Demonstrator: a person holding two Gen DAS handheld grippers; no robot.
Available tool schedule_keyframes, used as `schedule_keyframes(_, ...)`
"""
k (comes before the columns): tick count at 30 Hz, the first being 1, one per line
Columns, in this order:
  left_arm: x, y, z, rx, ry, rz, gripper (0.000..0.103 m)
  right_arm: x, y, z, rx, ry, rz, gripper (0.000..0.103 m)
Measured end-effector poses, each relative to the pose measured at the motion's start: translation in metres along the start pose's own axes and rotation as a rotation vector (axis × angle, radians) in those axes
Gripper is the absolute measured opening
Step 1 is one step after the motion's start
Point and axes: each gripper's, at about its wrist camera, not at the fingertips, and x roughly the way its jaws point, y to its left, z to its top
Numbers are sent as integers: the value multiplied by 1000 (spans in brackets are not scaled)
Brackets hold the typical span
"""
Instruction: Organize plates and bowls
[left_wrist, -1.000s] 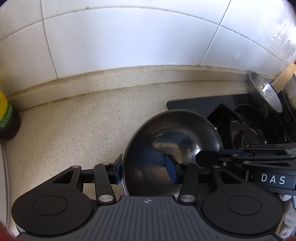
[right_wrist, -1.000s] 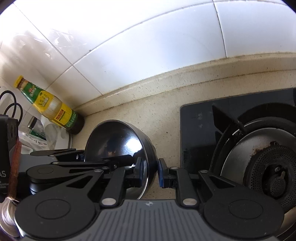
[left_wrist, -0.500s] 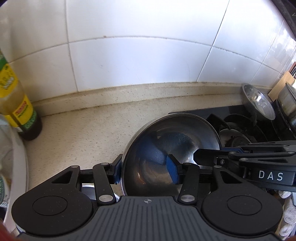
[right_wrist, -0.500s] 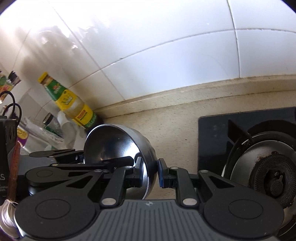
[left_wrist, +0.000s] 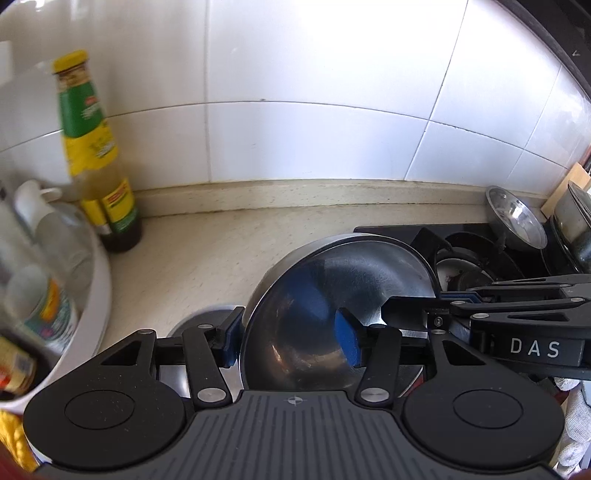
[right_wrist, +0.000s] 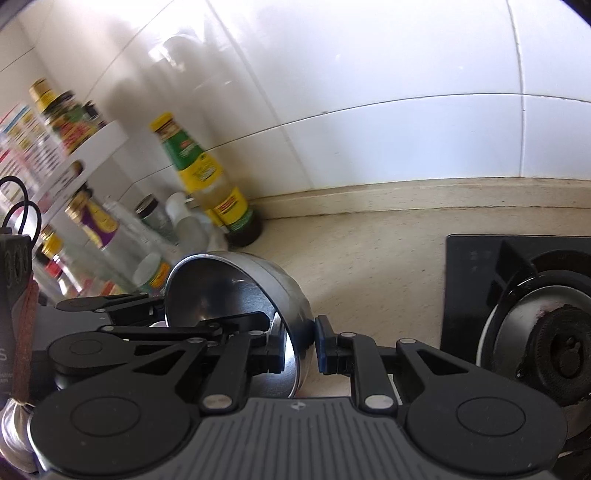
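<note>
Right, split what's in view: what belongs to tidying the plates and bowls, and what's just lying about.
Job in hand:
- steel bowl, clamped at its rim by the right gripper
- left gripper, jaws just been opening, the bowl's wall between them
- small steel bowl leaning at the stove's far side

Lying about:
- sauce bottle
- gas stove
- white condiment rack

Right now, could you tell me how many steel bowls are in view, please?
2 clearly: one bowl gripped over the counter, a second bowl tilted at the back of the stove. A grey rim under the first may be a third.
</note>
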Motion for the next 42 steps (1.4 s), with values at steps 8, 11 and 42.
schedule_keyframes(8, -30, 6, -32, -34, -14, 38, 61, -7, 24, -26, -41, 25, 36, 17)
schedule_keyframes(11, -39, 10, -45, -39, -10, 36, 61, -9, 31, -36, -51, 36, 37, 17)
schedule_keyframes(42, -92, 25, -135, -20, 66, -14, 62, -37, 77, -130, 23, 91, 5, 17)
